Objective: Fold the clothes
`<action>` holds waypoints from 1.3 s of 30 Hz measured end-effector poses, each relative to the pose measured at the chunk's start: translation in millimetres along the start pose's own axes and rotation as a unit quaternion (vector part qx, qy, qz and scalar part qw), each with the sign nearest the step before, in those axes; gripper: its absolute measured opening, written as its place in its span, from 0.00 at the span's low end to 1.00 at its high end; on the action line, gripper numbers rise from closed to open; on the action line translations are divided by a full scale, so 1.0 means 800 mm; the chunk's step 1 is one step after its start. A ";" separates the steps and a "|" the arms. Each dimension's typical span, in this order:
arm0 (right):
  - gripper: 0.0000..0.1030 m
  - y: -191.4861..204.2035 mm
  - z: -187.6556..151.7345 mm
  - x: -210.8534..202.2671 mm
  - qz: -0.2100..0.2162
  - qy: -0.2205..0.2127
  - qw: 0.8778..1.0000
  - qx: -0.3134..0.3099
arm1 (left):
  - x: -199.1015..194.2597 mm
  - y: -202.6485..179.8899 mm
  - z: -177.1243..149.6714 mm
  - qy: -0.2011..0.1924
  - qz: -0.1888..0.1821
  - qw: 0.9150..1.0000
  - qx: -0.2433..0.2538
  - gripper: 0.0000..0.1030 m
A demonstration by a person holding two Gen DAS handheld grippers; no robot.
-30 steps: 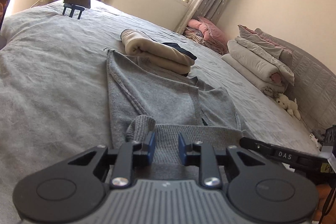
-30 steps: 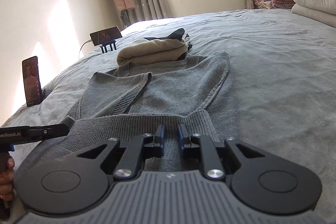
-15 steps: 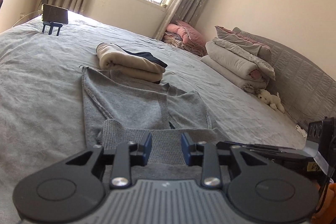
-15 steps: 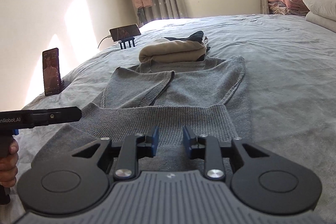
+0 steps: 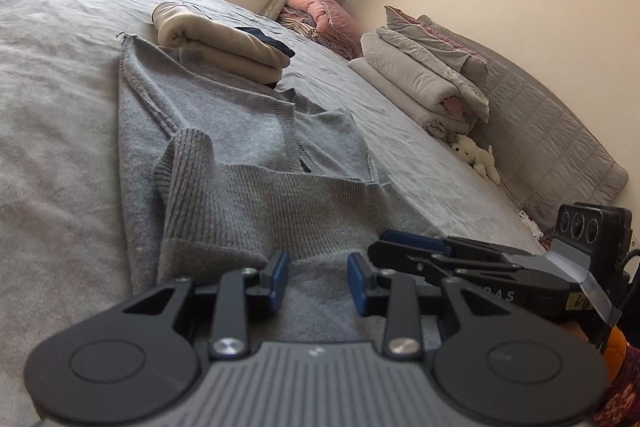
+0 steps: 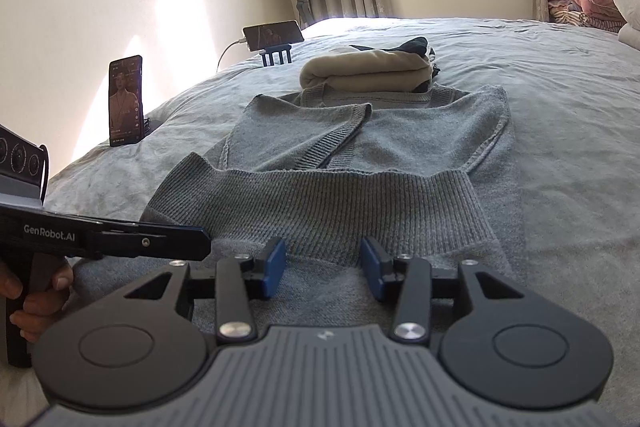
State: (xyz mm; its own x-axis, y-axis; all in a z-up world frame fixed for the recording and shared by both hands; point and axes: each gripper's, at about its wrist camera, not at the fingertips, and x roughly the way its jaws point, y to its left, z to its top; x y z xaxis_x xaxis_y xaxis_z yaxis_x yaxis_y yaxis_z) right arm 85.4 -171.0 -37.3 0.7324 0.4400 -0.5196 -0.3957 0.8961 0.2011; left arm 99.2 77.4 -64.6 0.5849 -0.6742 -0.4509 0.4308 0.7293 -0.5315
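Only from the right wrist shows an upright phone [image 6: 126,101]; both hand-held grippers [image 5: 318,281] [image 6: 323,267] gape, empty.

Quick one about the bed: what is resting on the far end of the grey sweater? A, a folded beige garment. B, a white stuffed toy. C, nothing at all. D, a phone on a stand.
A: the folded beige garment lies across the far edge of the grey sweater, with something dark behind it; neither the toy nor the phones touch the sweater.
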 end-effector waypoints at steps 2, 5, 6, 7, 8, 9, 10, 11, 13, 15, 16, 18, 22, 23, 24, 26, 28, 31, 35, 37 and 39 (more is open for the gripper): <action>0.44 -0.003 0.001 -0.010 -0.005 0.001 1.000 -0.006 | -0.009 -0.002 0.002 0.002 0.005 1.000 -0.004 0.33; 0.46 -0.013 -0.004 -0.033 -0.017 0.007 1.000 -0.013 | -0.031 -0.011 -0.001 0.006 0.008 1.000 0.017 0.45; 0.46 -0.016 -0.005 -0.041 -0.021 0.010 1.000 -0.015 | -0.036 -0.013 -0.001 0.018 0.011 0.999 0.027 0.50; 0.46 -0.020 -0.007 -0.048 -0.025 0.013 0.999 -0.018 | -0.041 -0.016 -0.002 0.032 0.016 0.999 0.037 0.50; 0.46 -0.024 -0.009 -0.056 -0.029 0.016 0.999 -0.020 | -0.046 -0.019 -0.002 0.041 0.020 0.998 0.047 0.50; 0.46 -0.027 -0.011 -0.064 -0.033 0.019 0.999 -0.023 | -0.052 -0.022 -0.004 0.052 0.026 0.997 0.058 0.50; 0.46 -0.031 -0.014 -0.072 -0.035 0.022 0.999 -0.028 | -0.058 -0.024 -0.005 0.060 0.030 0.995 0.068 0.50; 0.46 -0.036 -0.016 -0.080 -0.036 0.025 0.999 -0.027 | -0.064 -0.024 -0.007 0.066 0.035 0.994 0.075 0.50; 0.47 -0.047 -0.021 -0.093 -0.039 0.031 0.999 -0.016 | -0.078 -0.025 -0.010 0.076 0.044 0.993 0.083 0.50; 0.48 -0.058 -0.025 -0.103 -0.044 0.039 0.998 0.001 | -0.090 -0.023 -0.011 0.080 0.049 0.993 0.076 0.50; 0.48 -0.064 -0.027 -0.108 -0.040 0.040 0.998 0.013 | -0.097 -0.022 -0.011 0.081 0.050 0.993 0.069 0.51; 0.48 -0.075 -0.027 -0.118 -0.031 0.043 0.998 0.040 | -0.109 -0.017 -0.010 0.085 0.056 0.993 0.052 0.55; 0.50 -0.095 -0.021 -0.125 -0.005 0.065 0.992 0.109 | -0.124 0.002 -0.007 0.095 0.060 0.994 -0.007 0.58; 0.50 -0.100 -0.020 -0.125 0.002 0.075 0.989 0.130 | -0.125 0.010 -0.008 0.096 0.053 0.993 -0.030 0.58; 0.51 -0.105 -0.019 -0.123 0.009 0.084 0.985 0.151 | -0.126 0.017 -0.008 0.097 0.047 0.993 -0.054 0.58; 0.51 -0.109 -0.020 -0.115 0.025 0.102 0.978 0.182 | -0.127 0.030 -0.010 0.095 0.033 0.990 -0.100 0.56; 0.52 -0.113 -0.021 -0.106 0.041 0.120 0.969 0.213 | -0.122 0.037 -0.014 0.088 0.020 0.987 -0.130 0.49; 0.52 -0.117 -0.022 -0.094 0.060 0.129 0.958 0.251 | -0.107 0.043 -0.022 0.080 0.006 0.984 -0.156 0.46; 0.41 -0.120 -0.027 -0.083 0.073 0.117 0.950 0.281 | -0.089 0.044 -0.031 0.060 -0.003 0.982 -0.179 0.34; 0.24 -0.121 -0.031 -0.081 0.066 0.113 0.948 0.290 | -0.085 0.047 -0.035 0.052 0.005 0.980 -0.192 0.15; 0.14 -0.123 -0.034 -0.083 0.069 0.111 0.943 0.305 | -0.087 0.048 -0.036 0.045 0.013 0.978 -0.203 0.12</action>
State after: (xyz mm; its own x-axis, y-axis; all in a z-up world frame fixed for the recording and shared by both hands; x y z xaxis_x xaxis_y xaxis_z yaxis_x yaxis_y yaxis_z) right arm 60.5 -290.0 -45.4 0.5356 0.5933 -0.6009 -0.0372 0.7275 0.6851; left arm 55.3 148.6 -74.3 0.5220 -0.6761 -0.5200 0.0968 0.6527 -0.7514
